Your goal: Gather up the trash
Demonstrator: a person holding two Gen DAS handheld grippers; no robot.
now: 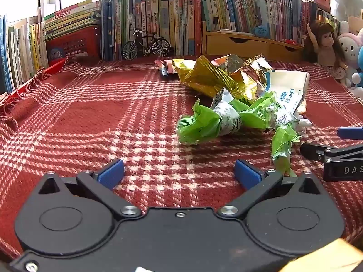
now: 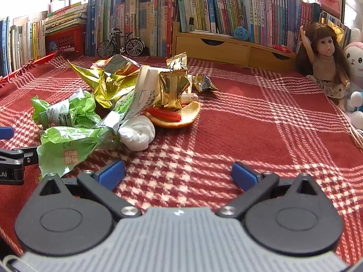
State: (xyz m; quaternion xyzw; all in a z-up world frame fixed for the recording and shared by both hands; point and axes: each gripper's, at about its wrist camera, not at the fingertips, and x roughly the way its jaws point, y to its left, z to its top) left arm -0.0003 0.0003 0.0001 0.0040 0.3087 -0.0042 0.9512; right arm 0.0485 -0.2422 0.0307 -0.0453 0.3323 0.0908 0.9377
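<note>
Red plaid cloth [image 1: 95,122] is covering the whole work surface, and the trash is lying heaped in one loose pile near its middle. Crumpled green wrappers [image 1: 204,122] are sitting at the near edge of the pile, with gold foil bags [image 1: 211,77] rising behind them and a white printed bag [image 1: 288,90] leaning among them. From the right wrist view, a white paper wad [image 2: 137,133] is resting at the pile's near right corner, and an orange peel [image 2: 177,119] is lying just beyond it under a small gold sachet [image 2: 173,86].

Both tools are tilting downward toward the cloth, probably so the fingers can come in low under the light, crinkled pieces. The left gripper [image 1: 179,170] is hovering over bare cloth with its jaws spread wide and nothing between them; the pile is lying ahead and to its right, one green strip trailing down close to its right finger. The right gripper [image 2: 178,172] is likewise standing wide and empty, with the pile ahead and to its left. Each tool's tip is showing at the edge of the other's view, so the two are flanking the heap, a placement that looks suited to closing in from both sides.

Books [image 1: 158,18], a model bicycle [image 1: 146,44], and a doll [image 2: 324,56] are lining the far edge, well apart from the trash. No bin is in view.
</note>
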